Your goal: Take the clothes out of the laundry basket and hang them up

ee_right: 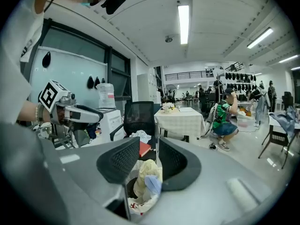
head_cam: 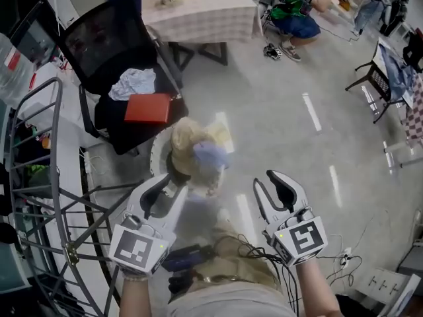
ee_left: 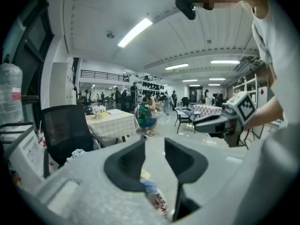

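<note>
The laundry basket stands on the floor in front of me, heaped with a pale yellow garment and a light blue one. My left gripper hovers at the basket's near left side, open, nothing between its fingers. My right gripper hangs to the right of the basket, open and empty. In the right gripper view the jaws frame the yellow and blue clothes below. Only a bit of the clothes shows under the left gripper in its own view.
A black office chair behind the basket carries a white cloth and a red flat item. A metal drying rack fills the left. A checked table and a crouching person are farther back. Cables lie right.
</note>
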A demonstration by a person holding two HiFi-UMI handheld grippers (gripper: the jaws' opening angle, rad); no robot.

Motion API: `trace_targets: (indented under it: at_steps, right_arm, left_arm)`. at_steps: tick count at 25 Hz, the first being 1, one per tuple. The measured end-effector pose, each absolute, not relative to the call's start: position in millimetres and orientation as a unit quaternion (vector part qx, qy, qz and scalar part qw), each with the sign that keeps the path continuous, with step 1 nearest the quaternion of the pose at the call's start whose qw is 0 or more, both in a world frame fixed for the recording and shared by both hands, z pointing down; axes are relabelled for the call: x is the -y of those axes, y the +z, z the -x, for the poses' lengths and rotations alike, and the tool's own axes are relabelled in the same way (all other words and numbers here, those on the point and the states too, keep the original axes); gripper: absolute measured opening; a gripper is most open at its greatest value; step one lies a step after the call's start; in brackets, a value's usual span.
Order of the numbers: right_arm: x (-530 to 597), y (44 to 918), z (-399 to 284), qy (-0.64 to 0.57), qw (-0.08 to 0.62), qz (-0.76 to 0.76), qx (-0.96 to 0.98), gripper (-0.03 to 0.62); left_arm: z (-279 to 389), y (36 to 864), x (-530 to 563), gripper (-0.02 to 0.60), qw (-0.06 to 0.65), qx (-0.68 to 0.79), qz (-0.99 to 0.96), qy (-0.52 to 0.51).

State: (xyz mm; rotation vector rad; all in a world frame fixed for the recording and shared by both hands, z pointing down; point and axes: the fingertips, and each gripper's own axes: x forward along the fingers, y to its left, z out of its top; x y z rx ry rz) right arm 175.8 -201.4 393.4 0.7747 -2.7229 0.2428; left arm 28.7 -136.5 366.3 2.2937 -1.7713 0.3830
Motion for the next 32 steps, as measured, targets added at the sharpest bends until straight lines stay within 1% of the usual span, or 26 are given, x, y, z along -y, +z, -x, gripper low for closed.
trace_targets:
  at_steps: [5, 8, 14, 16, 18, 22, 32]
  right_arm:
    - [221, 423, -181, 0.1, 0.169, -0.277, 0.941, 0.115]
    - [235, 444, -184, 0.106, 0.177, -0.289, 0.935, 0.115]
    - [249, 476, -194, 0.123, 0.191, -0.311, 0.923, 0.115]
    - [256, 485, -197, 0.127, 0.191, -0.319, 0.919, 0.115]
    - [262, 495, -198, 0.131, 0.191, -0.329, 0.915, 0.114]
    - [269, 519, -200, 0.138, 0.196, -0.347, 0.906, 0.115]
    - [284, 586, -217, 0.171, 0.206, -0.383, 0.884, 0.115]
  left_arm:
    - [-46, 400, 166, 0.138, 0.146, 0.567, -0.795, 0.161]
    - [-53, 423, 191, 0.152, 0.146, 0.541, -0.809, 0.176]
    - [-72, 469, 231, 0.153, 0.149, 0.487, -0.837, 0.203]
    - [-78, 488, 242, 0.155, 0.138, 0.465, -0.846, 0.223]
    - [-83, 511, 251, 0.155, 0.123, 0.436, -0.856, 0.25]
    - [-98, 561, 265, 0.161, 0.138, 0.387, -0.87, 0.274]
    - [-119, 717, 302, 0.172, 0.157, 0.295, -0.864, 0.377]
